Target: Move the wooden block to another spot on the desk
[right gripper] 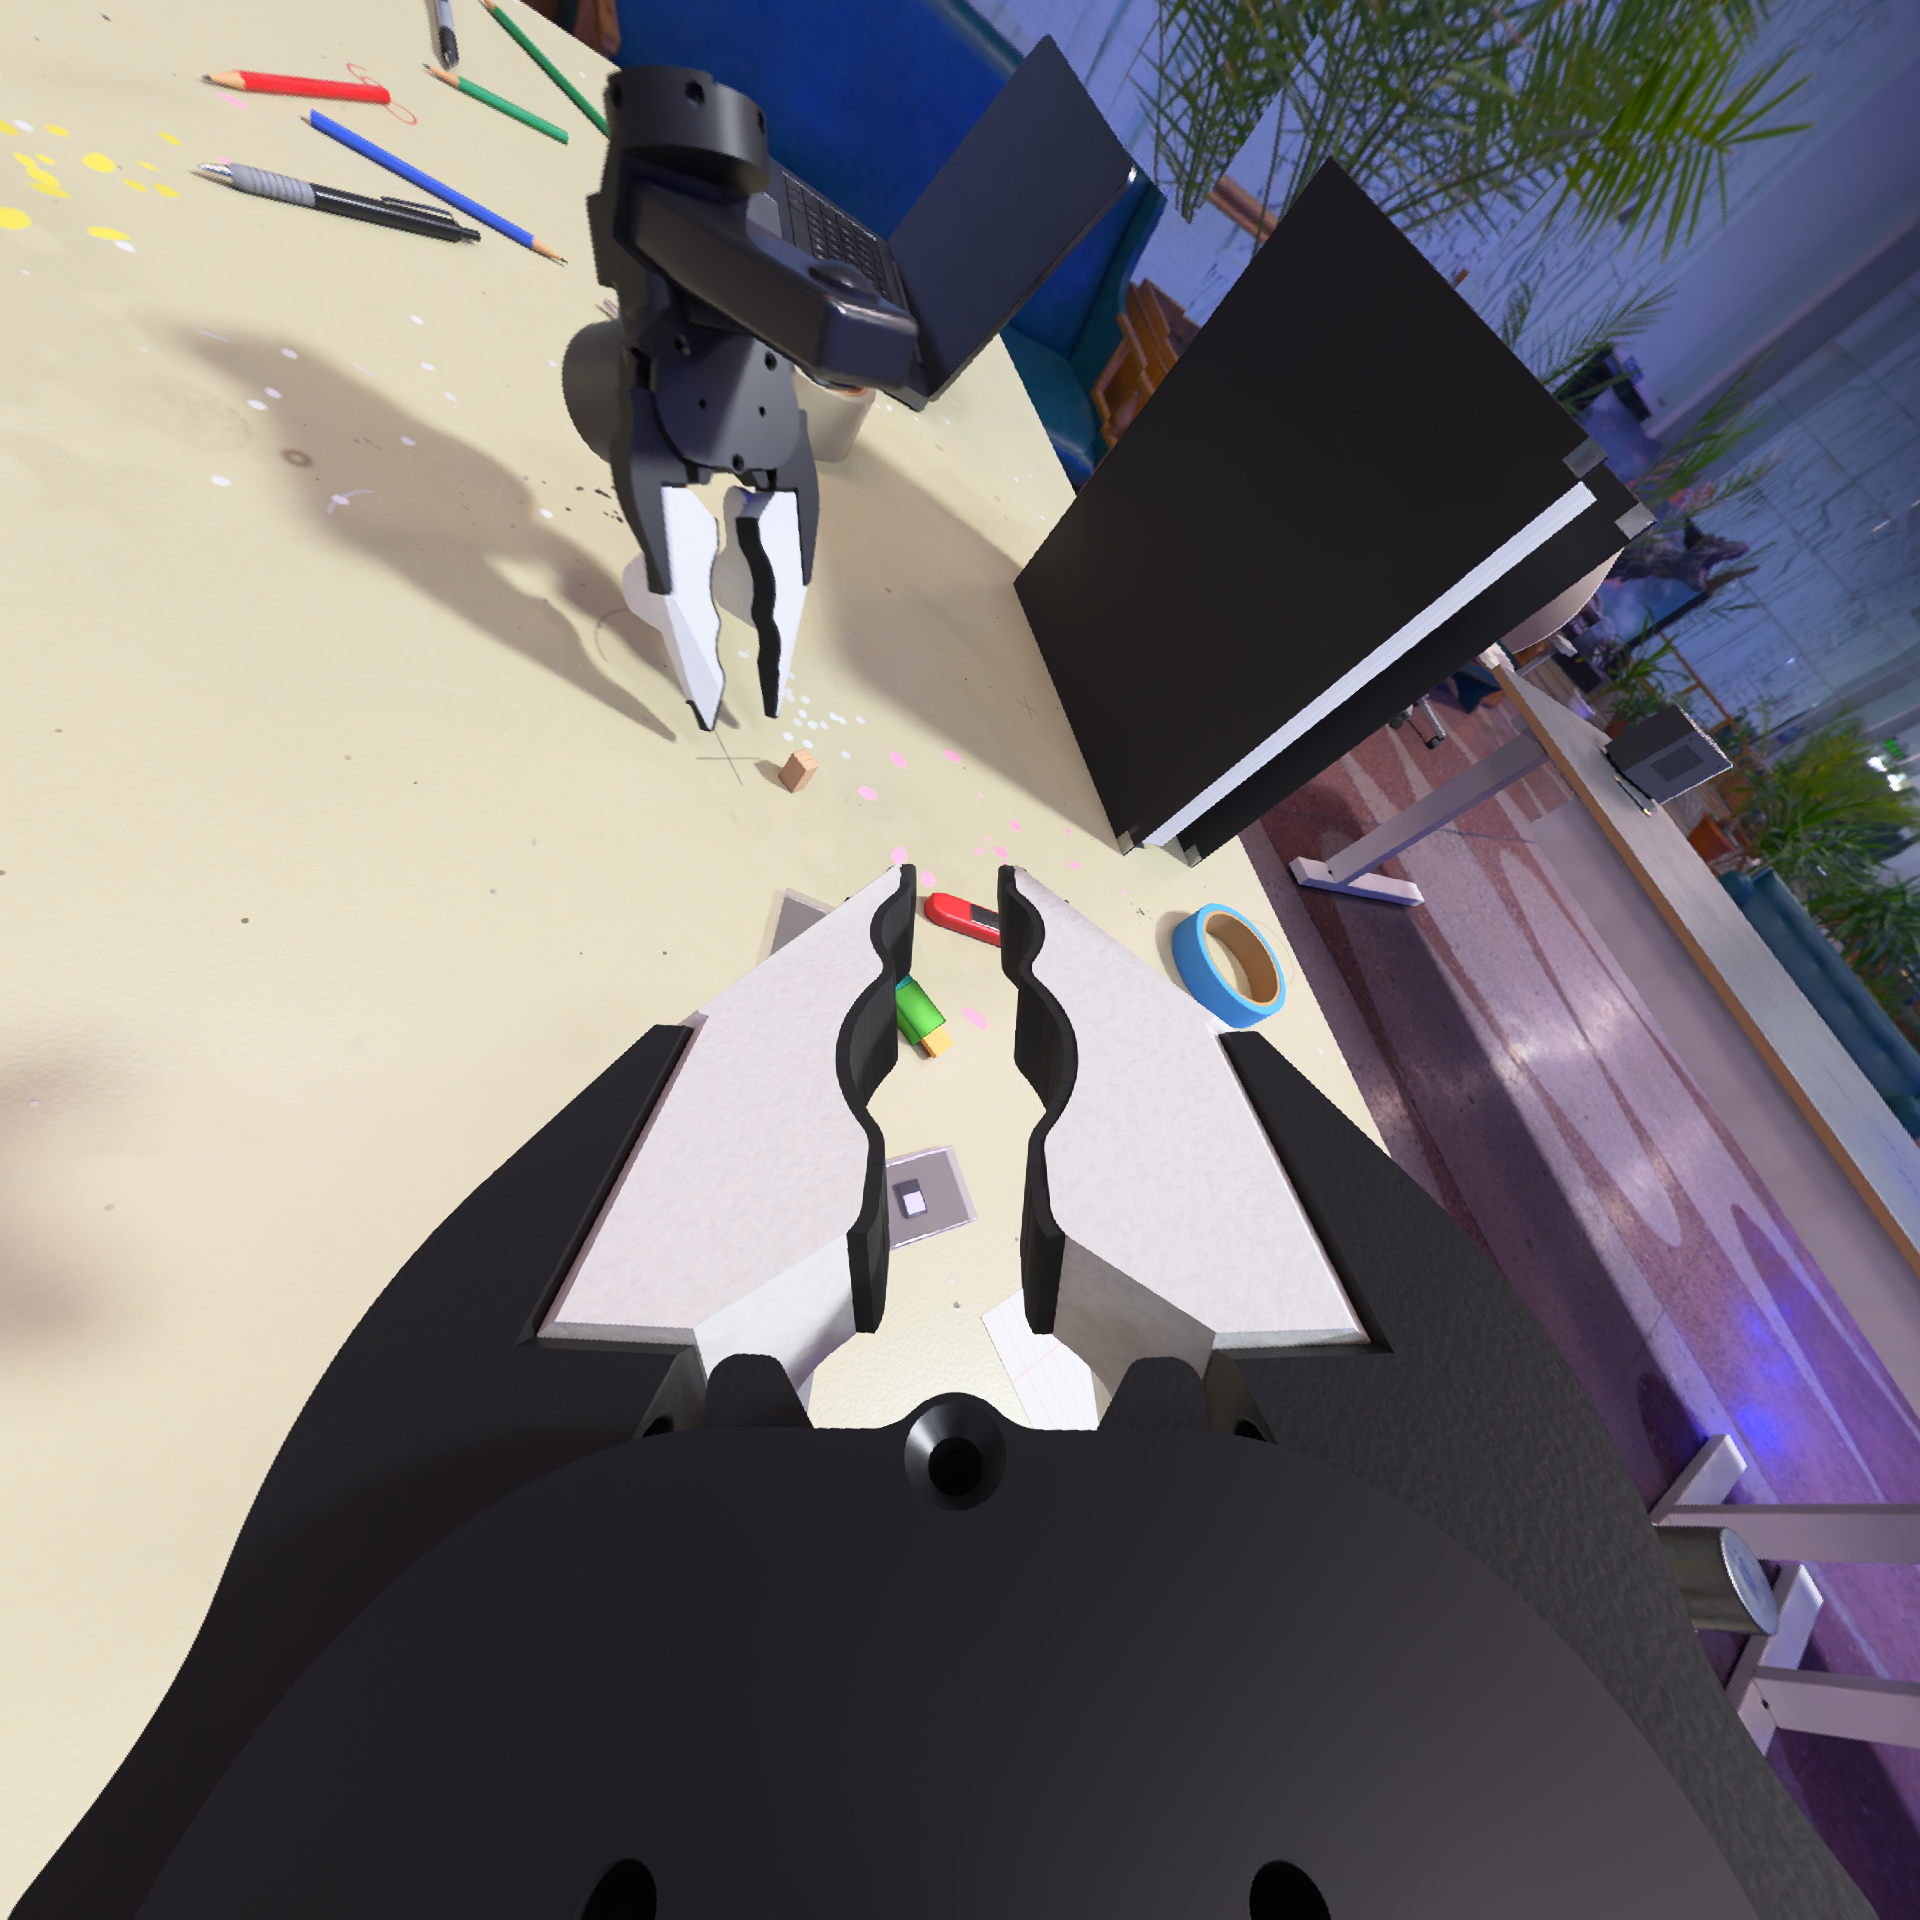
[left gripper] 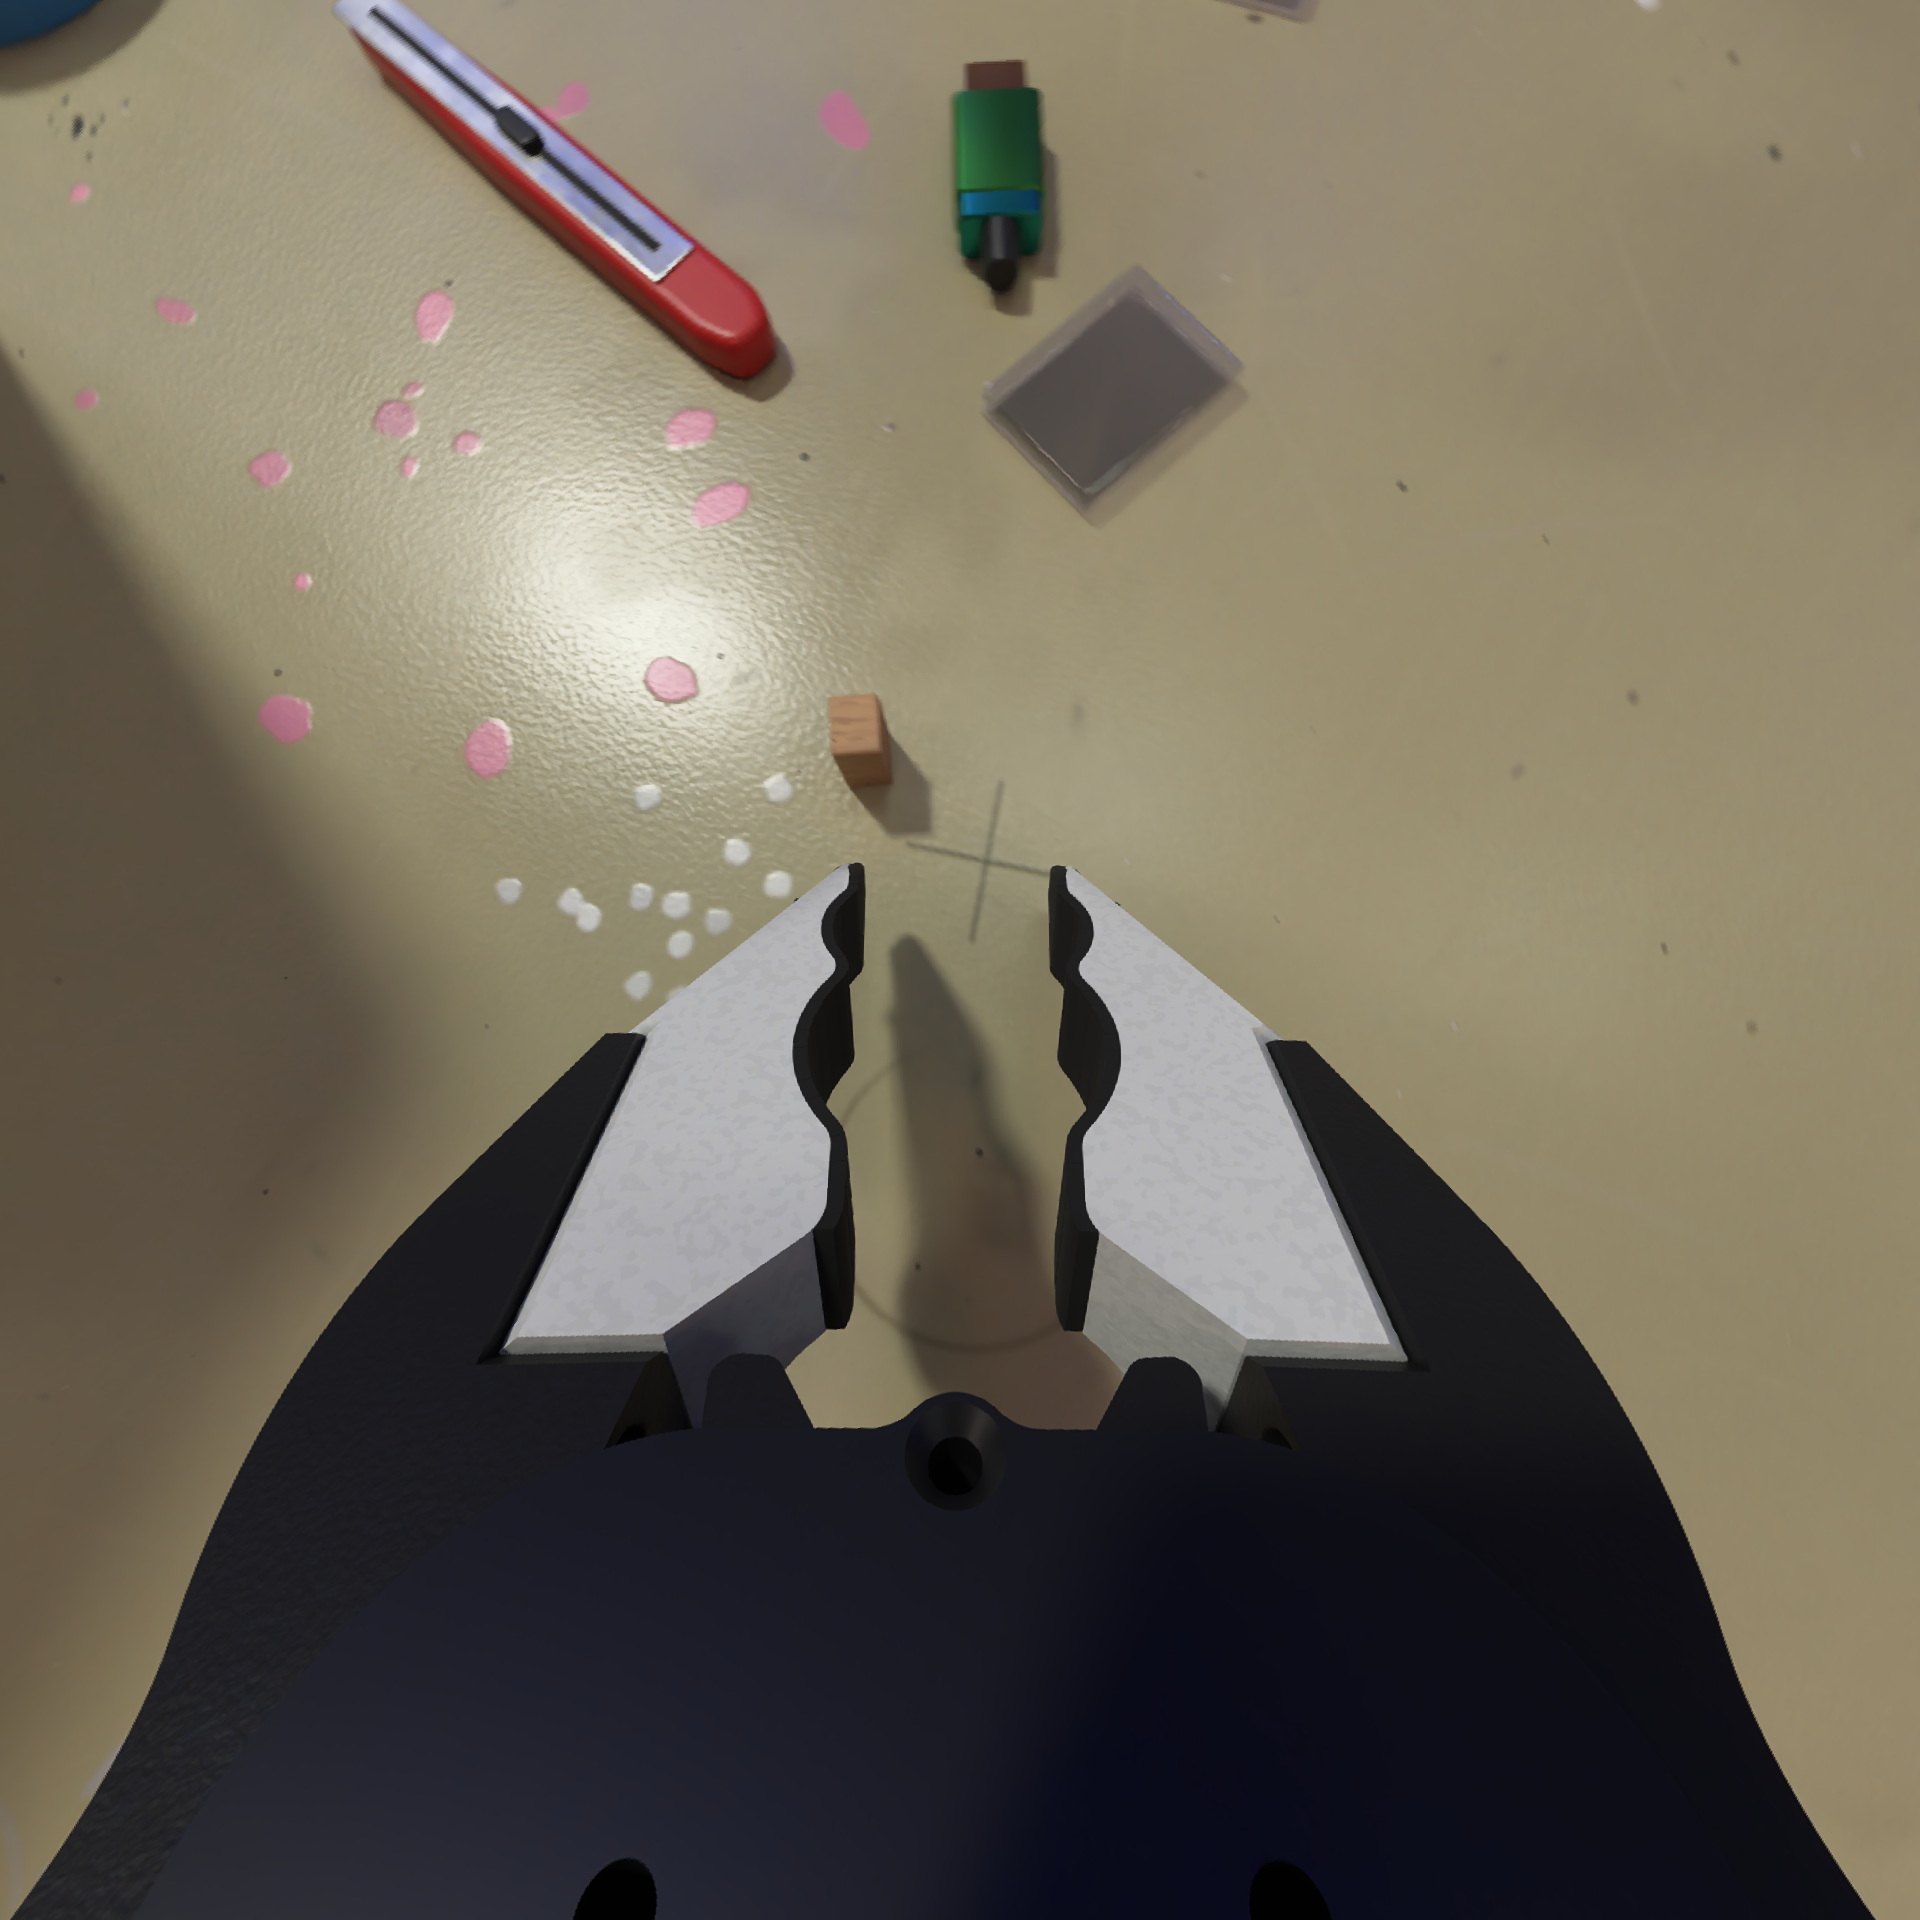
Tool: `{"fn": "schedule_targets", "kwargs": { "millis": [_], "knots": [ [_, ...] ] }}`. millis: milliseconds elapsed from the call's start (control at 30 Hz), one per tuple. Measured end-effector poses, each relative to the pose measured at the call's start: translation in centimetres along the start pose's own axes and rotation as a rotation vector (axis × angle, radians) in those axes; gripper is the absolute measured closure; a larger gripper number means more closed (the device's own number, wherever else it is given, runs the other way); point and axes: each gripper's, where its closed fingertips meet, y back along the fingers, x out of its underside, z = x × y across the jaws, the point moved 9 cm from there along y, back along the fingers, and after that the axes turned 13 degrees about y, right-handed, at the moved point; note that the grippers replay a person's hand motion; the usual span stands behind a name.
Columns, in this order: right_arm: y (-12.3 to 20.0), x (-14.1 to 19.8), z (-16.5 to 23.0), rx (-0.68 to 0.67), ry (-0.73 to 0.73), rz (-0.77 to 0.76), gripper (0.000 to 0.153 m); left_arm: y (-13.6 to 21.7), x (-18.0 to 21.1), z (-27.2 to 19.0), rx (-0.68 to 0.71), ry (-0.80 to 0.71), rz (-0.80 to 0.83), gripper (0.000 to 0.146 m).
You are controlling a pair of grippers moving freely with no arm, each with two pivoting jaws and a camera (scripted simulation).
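Note:
A small wooden block (left gripper: pixel 859 739) stands on the beige desk (left gripper: pixel 1455 727), just ahead and slightly left of my left gripper (left gripper: pixel 956 883). The left gripper is open and empty, above the desk, near a thin pencilled cross (left gripper: pixel 985 860). In the right wrist view the block (right gripper: pixel 797 771) lies just beyond the left gripper's tips (right gripper: pixel 740 715), which point down at the desk. My right gripper (right gripper: pixel 956 883) is open and empty, hovering over the desk nearer its edge, well short of the block.
A red utility knife (left gripper: pixel 561 187), a green marker-like object (left gripper: pixel 995 171) and a clear square case (left gripper: pixel 1114 395) lie beyond the block. A blue tape roll (right gripper: pixel 1231 964), a black board (right gripper: pixel 1320 540), a laptop (right gripper: pixel 935 239) and several pencils and pens (right gripper: pixel 416 177) are on the desk.

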Motion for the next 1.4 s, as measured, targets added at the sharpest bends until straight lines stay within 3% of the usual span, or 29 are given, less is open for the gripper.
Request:
{"fn": "schedule_targets", "kwargs": {
  "millis": [167, 800, 1033, 1233, 1400],
  "knots": [
    [0.0, 0.0, 0.0, 0.000, -0.001, 0.000, 0.137, -1.5, -0.9, 0.8, 0.031, 0.104, 0.001, 0.114],
    [0.2, 0.2, -0.1, 0.005, -0.003, -0.001, 0.137, -2.8, -1.7, 0.9, -0.002, 0.051, -0.012, 0.136],
    [0.5, 0.2, -0.2, 0.016, -0.008, -0.007, 0.137, 0.7, 1.9, -2.1, 0.049, -0.068, -0.018, 0.136],
    [0.3, 0.0, -0.1, 0.011, 0.000, -0.007, 0.137, 4.3, 6.1, -4.2, 0.061, -0.035, -0.017, 0.136],
    [0.0, -0.1, 0.1, -0.005, 0.006, -0.005, 0.137, 4.6, 8.0, -4.7, 0.043, -0.006, 0.031, 0.136]
  ]
}}
